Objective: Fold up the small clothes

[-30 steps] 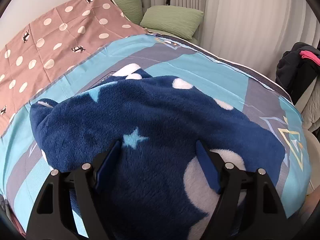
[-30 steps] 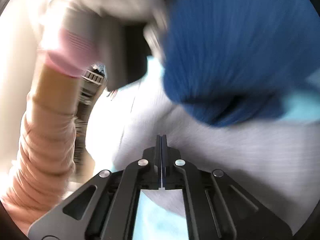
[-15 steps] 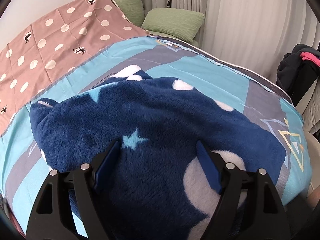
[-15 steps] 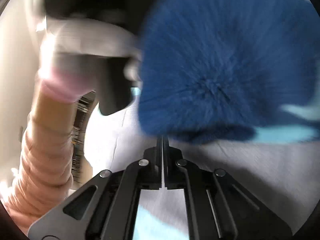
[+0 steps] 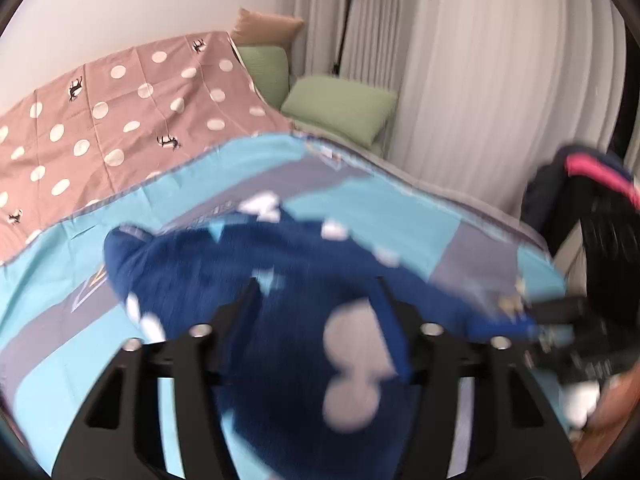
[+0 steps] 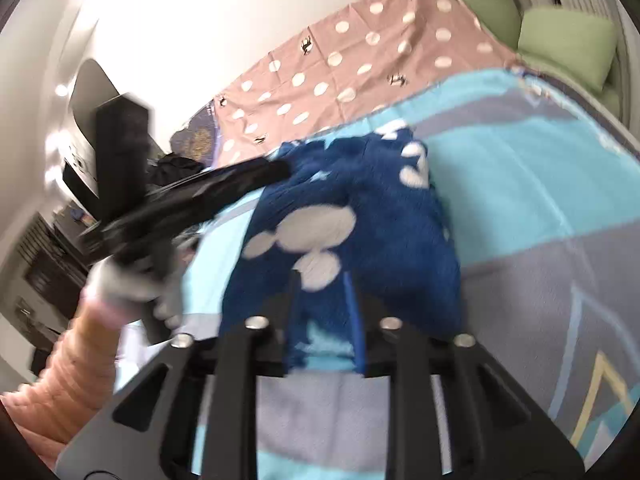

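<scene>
A fluffy navy garment [image 5: 224,276] with white blobs and pale stars lies on the blue and grey bedspread [image 5: 384,208]. My left gripper [image 5: 316,296] is open above the garment's near part, with nothing between its fingers. In the right wrist view the garment [image 6: 360,200] lies folded lengthwise, and my right gripper [image 6: 322,280] is open over its near end, fingers apart and off the cloth. The left gripper [image 6: 224,184] shows there as a blurred black shape at the garment's left side. Both views are motion-blurred.
A brown polka-dot sheet [image 5: 120,112] covers the far half of the bed. Green pillows [image 5: 340,108] lie at its head by white curtains [image 5: 480,80]. Dark clothes with a pink strip [image 5: 592,200] hang at the right. A dark monitor and shelves [image 6: 80,140] stand at the left.
The right gripper has opened and pulled back and up from the garment, so the whole bed now shows. The left gripper has risen and tilted up, still open.
</scene>
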{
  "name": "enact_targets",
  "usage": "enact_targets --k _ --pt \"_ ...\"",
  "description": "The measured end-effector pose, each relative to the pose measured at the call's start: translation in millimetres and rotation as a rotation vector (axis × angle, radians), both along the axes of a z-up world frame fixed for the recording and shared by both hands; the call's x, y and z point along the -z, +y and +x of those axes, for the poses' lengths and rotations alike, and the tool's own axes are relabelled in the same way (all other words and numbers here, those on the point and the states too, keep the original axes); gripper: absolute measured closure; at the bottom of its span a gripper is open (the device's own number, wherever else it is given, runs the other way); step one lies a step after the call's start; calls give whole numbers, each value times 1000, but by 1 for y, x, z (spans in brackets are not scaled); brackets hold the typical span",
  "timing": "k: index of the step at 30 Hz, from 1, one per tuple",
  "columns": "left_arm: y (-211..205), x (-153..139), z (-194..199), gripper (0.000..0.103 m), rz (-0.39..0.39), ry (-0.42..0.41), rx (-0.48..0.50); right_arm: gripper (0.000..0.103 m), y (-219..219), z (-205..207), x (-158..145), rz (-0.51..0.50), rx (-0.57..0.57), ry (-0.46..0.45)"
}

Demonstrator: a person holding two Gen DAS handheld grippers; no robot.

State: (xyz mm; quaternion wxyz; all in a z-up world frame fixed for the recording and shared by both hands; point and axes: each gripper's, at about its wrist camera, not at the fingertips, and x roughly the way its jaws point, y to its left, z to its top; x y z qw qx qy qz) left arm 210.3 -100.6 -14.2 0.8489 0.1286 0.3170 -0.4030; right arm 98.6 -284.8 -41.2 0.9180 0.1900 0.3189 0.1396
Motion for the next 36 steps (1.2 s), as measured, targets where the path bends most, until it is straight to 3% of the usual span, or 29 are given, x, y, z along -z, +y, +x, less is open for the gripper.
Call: enact_targets --k 1,2,4,5,9,14,16,17,19,21,26,29,32,36 --pt "0 14 -1 62 59 18 3 74 3 4 6 -46 18 18" --pt "-2 38 -2 62 123 25 5 75 5 9 22 -101 35 68" --pt "-5 62 -14 61 160 -84 11 76 2 23 58 -63 7 145" --pt "-9 63 -16 61 163 -103 -2 76 2 24 62 -54 13 137" --pt "-14 51 -11 62 168 -84 -15 78 7 13 37 -100 49 161" --pt "14 23 -14 58 51 -18 -27 78 15 -8 -9 -69 5 -13" --pt "24 20 -21 57 16 -8 -20 71 29 -11 -13 -78 -66 -54" --pt "27 27 -24 56 23 2 -15 68 36 -10 -8 -101 -87 -45" --pt "27 47 -24 53 58 -2 -14 64 54 13 26 -172 -105 80" --pt "23 62 -29 53 84 -54 -17 64 54 24 47 -144 -111 95" --pt "22 48 -29 52 88 -44 -15 63 17 -3 28 -12 -47 93" --pt "24 33 -29 49 67 -61 -2 58 -7 -26 18 -48 35 65" --pt "28 18 -14 47 30 -83 -56 58 -19 -32 11 -75 84 53" --pt "31 8 36 48 -54 -16 -158 58 -5 -25 -9 -105 68 -17"
